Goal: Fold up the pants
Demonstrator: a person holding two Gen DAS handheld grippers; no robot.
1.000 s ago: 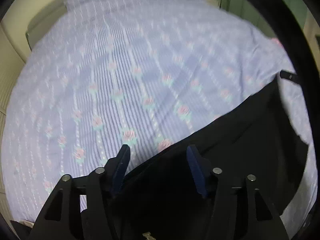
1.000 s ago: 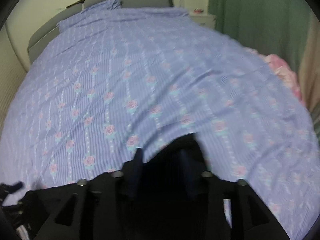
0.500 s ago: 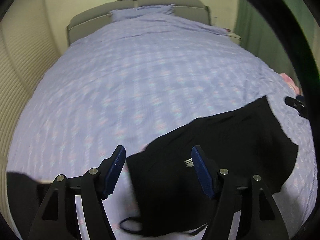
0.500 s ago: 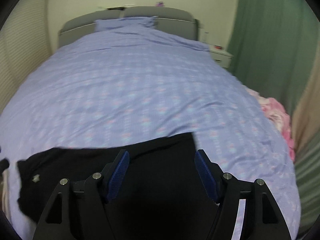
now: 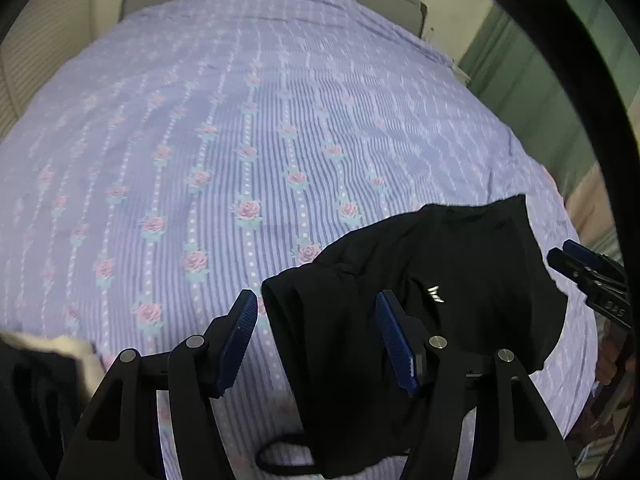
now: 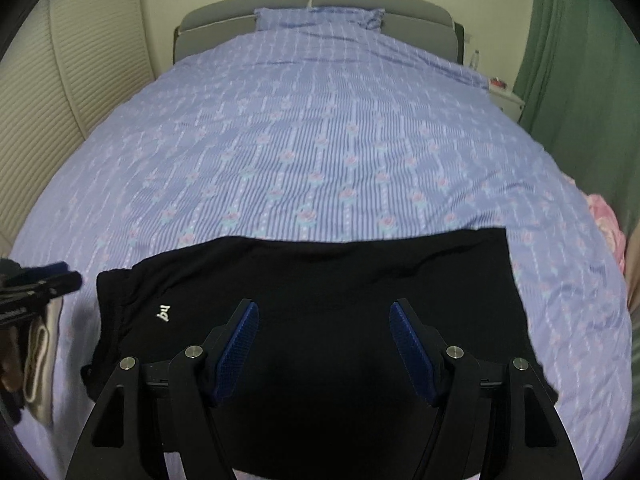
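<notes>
Angled down at the bed, left gripper hovers with jaws parted but closing, nothing pinched; the black pants lie under it and to its right on the floral bedspread. Right gripper likewise tilts down, jaws wide and empty, above the pants' middle.

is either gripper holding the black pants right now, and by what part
Neither. The black pants lie flat on the bed; the right gripper is open above them, the left gripper closing on nothing.
</notes>
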